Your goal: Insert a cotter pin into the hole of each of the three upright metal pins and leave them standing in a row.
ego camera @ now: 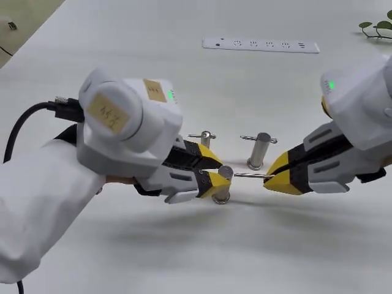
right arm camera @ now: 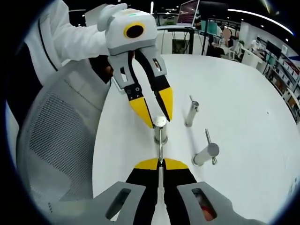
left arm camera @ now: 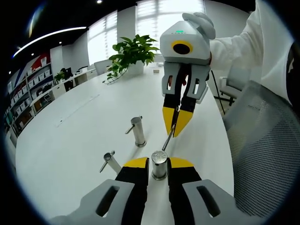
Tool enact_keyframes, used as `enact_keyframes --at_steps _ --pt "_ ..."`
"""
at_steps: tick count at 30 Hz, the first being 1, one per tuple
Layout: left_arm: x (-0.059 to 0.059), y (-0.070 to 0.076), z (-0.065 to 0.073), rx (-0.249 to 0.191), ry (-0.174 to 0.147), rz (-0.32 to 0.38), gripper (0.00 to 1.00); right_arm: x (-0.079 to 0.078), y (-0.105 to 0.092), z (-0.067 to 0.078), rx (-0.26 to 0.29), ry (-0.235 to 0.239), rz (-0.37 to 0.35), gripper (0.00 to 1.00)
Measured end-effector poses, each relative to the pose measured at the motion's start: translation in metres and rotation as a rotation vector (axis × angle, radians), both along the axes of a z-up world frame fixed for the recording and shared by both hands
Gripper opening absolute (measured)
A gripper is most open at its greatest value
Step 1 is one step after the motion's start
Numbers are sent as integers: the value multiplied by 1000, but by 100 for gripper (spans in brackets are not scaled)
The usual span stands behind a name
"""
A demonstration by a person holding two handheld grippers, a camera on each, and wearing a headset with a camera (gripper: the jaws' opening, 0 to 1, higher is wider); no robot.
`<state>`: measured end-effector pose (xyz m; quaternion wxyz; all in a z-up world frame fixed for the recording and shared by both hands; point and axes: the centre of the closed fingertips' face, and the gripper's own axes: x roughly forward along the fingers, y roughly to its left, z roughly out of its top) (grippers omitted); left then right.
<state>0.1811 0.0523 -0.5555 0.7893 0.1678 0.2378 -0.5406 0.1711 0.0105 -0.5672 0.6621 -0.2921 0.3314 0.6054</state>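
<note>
Nearest me, my white sleeve (ego camera: 37,208) leads to my left tool (ego camera: 222,174). Its yellow-tipped jaws are closed on the near metal pin (left arm camera: 159,165), one jaw against each side of the shaft. That pin stands upright on the white surface (ego camera: 184,257), and its round top rises just above the jaw tips. Just to the right of the near metal pin, the held cotter pin (ego camera: 250,176) lies level above the surface. Its free end reaches the upper part of the near metal pin, but I cannot tell whether it has entered the hole. The other end is pinched in my right tool (ego camera: 268,177), whose jaws are closed on it and point straight at the near metal pin. A little beyond the near metal pin and to its right, the second metal pin (ego camera: 260,150) stands upright with a seated cotter pin (ego camera: 257,139) crossing its top. Beyond the near metal pin and slightly to its left, partly behind my left tool, is the third metal pin (ego camera: 206,139), with another cotter pin (ego camera: 197,136) through its head. Well beyond the near metal pin, a white power strip (ego camera: 260,45) lies flat on the surface. Farther off to the right are the green leaves of a plant (ego camera: 378,27).
</note>
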Motion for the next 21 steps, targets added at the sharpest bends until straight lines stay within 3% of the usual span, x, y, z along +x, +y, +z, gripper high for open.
enact_keyframes --at_steps 6,12,21 --pt "-1 -1 -4 20 -6 -13 10 -1 1 -1 -1 2 4 0" --pt "-1 -1 -6 15 18 -6 10 -1 2 -3 -4 0 7 0" --pt "-2 0 -5 32 13 -18 10 -3 3 1 4 -1 6 0"
